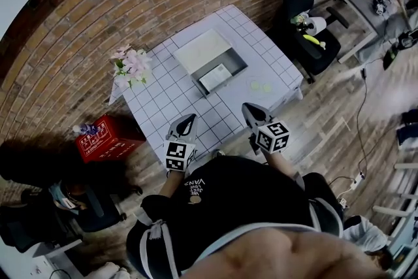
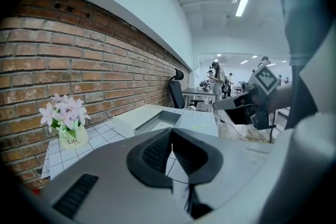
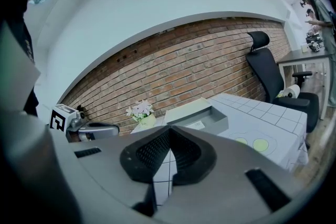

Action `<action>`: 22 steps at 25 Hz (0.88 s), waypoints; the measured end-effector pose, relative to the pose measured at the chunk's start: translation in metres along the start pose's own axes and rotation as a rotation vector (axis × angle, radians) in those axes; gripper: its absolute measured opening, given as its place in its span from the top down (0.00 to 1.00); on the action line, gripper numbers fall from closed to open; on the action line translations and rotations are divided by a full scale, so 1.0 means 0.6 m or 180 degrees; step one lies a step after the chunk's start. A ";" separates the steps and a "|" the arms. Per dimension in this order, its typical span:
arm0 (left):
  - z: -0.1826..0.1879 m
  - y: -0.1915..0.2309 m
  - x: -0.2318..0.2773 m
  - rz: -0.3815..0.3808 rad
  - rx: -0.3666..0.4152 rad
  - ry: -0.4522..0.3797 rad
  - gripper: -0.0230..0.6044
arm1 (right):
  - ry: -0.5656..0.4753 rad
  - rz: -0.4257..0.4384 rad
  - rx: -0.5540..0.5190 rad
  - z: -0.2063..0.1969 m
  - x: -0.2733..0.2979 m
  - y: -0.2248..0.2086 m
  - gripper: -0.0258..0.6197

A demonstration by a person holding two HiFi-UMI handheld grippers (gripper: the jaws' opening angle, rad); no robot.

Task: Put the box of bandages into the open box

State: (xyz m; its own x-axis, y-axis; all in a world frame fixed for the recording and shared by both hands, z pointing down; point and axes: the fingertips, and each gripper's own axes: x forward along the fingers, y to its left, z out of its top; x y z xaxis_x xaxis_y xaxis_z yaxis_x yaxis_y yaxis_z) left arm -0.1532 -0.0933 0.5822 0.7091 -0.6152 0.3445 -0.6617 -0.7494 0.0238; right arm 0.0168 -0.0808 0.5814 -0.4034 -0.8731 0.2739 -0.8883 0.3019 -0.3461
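Note:
An open grey box (image 1: 225,68) stands in the middle of the gridded table (image 1: 163,91), its pale lid (image 1: 201,49) folded back toward the brick wall. A flat white printed pack (image 1: 215,77), which looks like the box of bandages, lies inside it; the right gripper view shows the same pack (image 3: 197,124). Both grippers hover over the table's near edge, well short of the grey box (image 2: 157,122). My left gripper (image 1: 189,117) is shut with nothing in it, its jaws meeting at the tip (image 2: 171,131). My right gripper (image 1: 248,108) is likewise shut and empty (image 3: 169,130).
A pot of pink flowers (image 1: 130,65) stands at the table's left corner. Two pale green discs (image 1: 260,85) lie right of the grey box. A red crate (image 1: 104,137) sits on the floor left of the table, and a black office chair (image 1: 307,3) stands beyond the right corner.

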 end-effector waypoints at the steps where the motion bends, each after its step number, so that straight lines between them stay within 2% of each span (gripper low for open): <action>1: 0.003 -0.002 0.001 0.0013 -0.0013 -0.0018 0.94 | 0.0011 0.0002 -0.0010 -0.001 -0.003 -0.001 0.97; 9: 0.010 -0.049 0.003 0.0007 -0.0037 -0.0031 0.94 | 0.0149 -0.0003 -0.0083 -0.009 -0.043 -0.009 0.97; 22: -0.005 -0.119 -0.032 0.0184 -0.0087 -0.0051 0.94 | 0.0245 0.0051 -0.0187 -0.027 -0.108 -0.017 0.97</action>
State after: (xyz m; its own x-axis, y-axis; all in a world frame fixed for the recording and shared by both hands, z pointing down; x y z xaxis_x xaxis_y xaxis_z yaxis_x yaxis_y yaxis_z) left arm -0.1201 -0.0272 0.5770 0.6731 -0.6614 0.3310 -0.7080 -0.7056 0.0299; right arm 0.0485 -0.0209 0.5818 -0.4313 -0.8366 0.3379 -0.8921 0.3394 -0.2983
